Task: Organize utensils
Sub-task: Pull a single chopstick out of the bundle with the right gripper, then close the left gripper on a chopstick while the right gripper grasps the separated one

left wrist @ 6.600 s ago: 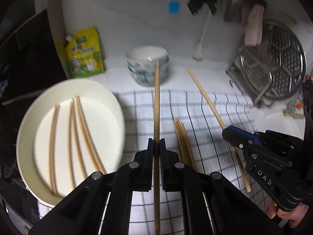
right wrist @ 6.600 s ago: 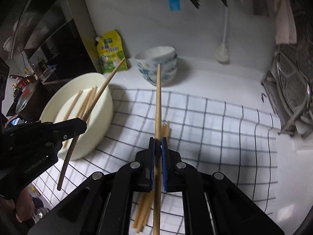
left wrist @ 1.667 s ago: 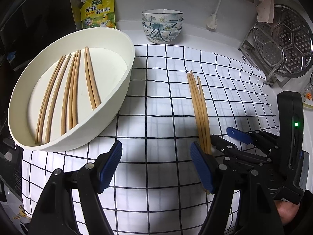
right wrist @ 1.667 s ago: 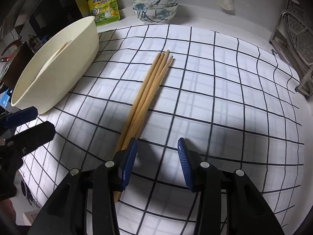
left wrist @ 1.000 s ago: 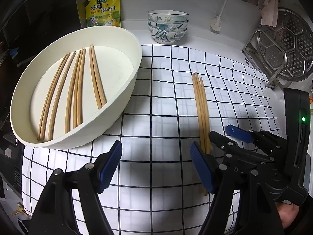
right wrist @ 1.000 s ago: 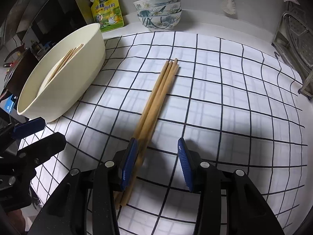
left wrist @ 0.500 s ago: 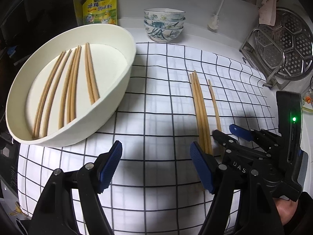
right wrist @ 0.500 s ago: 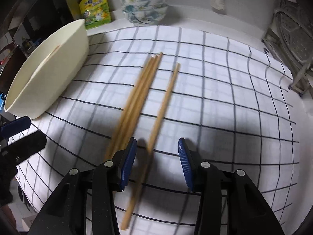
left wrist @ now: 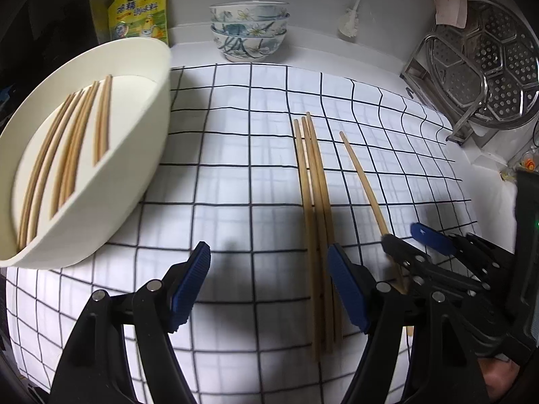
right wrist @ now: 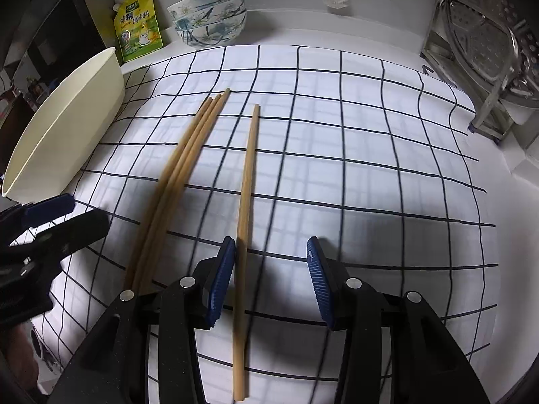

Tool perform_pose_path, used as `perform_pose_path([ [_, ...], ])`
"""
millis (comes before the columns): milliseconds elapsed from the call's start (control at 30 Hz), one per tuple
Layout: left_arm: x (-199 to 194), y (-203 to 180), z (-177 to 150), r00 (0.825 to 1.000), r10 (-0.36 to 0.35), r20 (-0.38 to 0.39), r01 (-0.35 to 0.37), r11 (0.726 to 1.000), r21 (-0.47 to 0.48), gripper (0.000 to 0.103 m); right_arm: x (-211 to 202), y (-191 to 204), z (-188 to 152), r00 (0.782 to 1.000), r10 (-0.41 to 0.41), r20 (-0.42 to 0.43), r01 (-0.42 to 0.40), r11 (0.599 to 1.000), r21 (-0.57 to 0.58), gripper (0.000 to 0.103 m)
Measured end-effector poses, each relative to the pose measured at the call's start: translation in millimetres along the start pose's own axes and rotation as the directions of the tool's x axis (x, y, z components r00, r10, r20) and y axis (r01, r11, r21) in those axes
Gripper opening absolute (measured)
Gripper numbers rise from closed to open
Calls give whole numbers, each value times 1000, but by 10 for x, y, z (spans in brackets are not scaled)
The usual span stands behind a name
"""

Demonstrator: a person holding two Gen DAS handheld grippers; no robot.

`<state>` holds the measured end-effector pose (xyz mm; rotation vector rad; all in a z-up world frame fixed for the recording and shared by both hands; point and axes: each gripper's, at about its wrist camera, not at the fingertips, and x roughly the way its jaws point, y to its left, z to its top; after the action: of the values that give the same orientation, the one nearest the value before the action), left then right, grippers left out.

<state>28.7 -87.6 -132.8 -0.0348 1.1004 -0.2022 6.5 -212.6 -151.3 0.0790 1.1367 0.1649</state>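
Note:
Three wooden chopsticks (left wrist: 315, 202) lie bundled on the checked cloth (left wrist: 235, 175), with a single chopstick (left wrist: 360, 175) apart to their right. My left gripper (left wrist: 269, 262) hangs open above the cloth; its right pad stands by the bundle's near end and nothing is between its jaws. In the right wrist view the single chopstick (right wrist: 247, 168) runs between the open jaws of my right gripper (right wrist: 269, 256), close to the left pad. The bundle (right wrist: 182, 168) lies outside them on the left. A white bowl (left wrist: 158, 107) at the left holds several chopsticks (left wrist: 67, 155).
Stacked patterned bowls (left wrist: 249, 30) and a yellow pouch (left wrist: 139, 10) stand at the back. A metal rack with a steamer plate (left wrist: 485, 64) fills the right side. A white brush (left wrist: 350, 23) leans on the back wall. The bowl (right wrist: 67, 128) borders the cloth's left edge.
One chopstick has come away from the bundle and slid to the right. The right gripper has shifted right with it and now straddles it. The left gripper drifted closer to the bundle.

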Motion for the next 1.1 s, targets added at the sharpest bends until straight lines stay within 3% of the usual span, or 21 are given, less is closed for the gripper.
perform_pose_path([
  [533,302,-104,-23,997,81,-20,-80,996,49,72,-43,-120,-34,999,40,23,-40,999,0,43],
  [833,369,-145,17,993,120,-11,-119,991,66,68,-19,-74,-1,999,34,27,-34,999,-25,43],
  [933,369,-185,37,993,115,-8,-114,991,77,53,1,-10,-3,999,-5,37,7,998,-59,43],
  [1000,363,-220,43,994,105,-8,-104,991,88,33,3,35,-19,999,-25,43,28,996,-81,42],
  [1100,360,-274,45,996,91,-12,-89,990,106,13,-4,82,-25,999,-10,45,14,995,-101,27],
])
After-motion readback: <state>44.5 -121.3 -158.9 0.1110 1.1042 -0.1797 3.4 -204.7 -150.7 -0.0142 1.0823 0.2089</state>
